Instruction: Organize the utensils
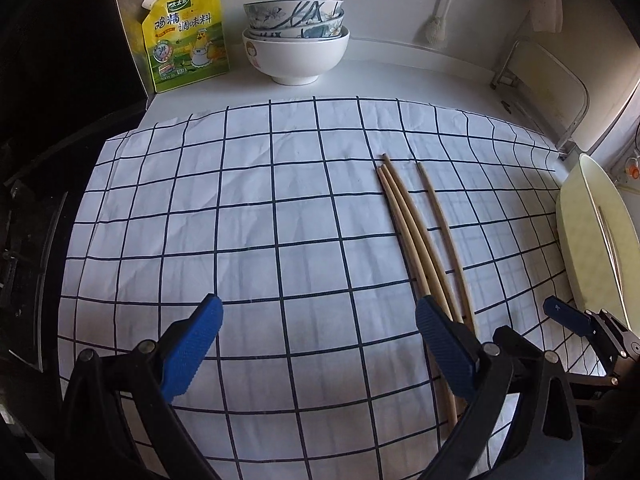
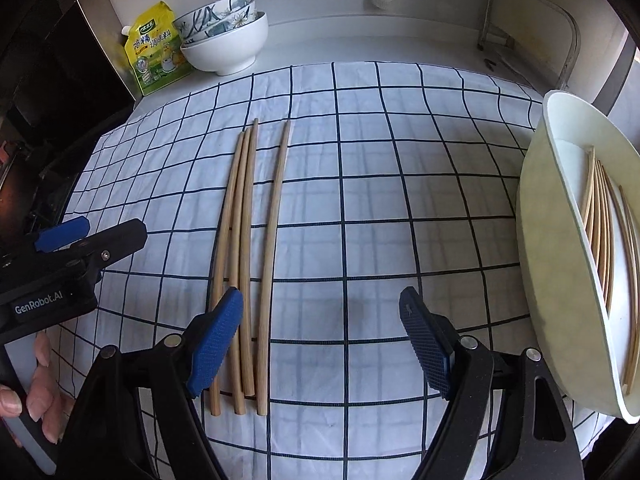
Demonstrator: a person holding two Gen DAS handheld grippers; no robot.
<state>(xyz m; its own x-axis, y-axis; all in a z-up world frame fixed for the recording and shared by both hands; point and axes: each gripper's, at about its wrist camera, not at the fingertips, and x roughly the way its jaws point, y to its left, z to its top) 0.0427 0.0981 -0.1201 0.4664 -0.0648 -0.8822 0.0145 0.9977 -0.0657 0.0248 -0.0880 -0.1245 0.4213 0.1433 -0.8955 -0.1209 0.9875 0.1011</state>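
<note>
Several wooden chopsticks [image 2: 244, 240] lie side by side on the checked cloth [image 2: 380, 200]; they also show in the left wrist view [image 1: 416, 232]. A cream tray [image 2: 548, 280] at the right edge holds several more chopsticks [image 2: 600, 232]; it also shows in the left wrist view [image 1: 588, 232]. My right gripper [image 2: 320, 332] is open and empty, low over the cloth, its left finger over the near ends of the loose chopsticks. My left gripper [image 1: 318, 344] is open and empty, left of the chopsticks, its right finger over them.
Stacked bowls [image 1: 296, 36] and a yellow seasoning pouch [image 1: 186, 36] stand at the back of the counter. A metal rack [image 2: 528, 36] is at the back right. A dark stove area [image 1: 32, 240] borders the cloth on the left.
</note>
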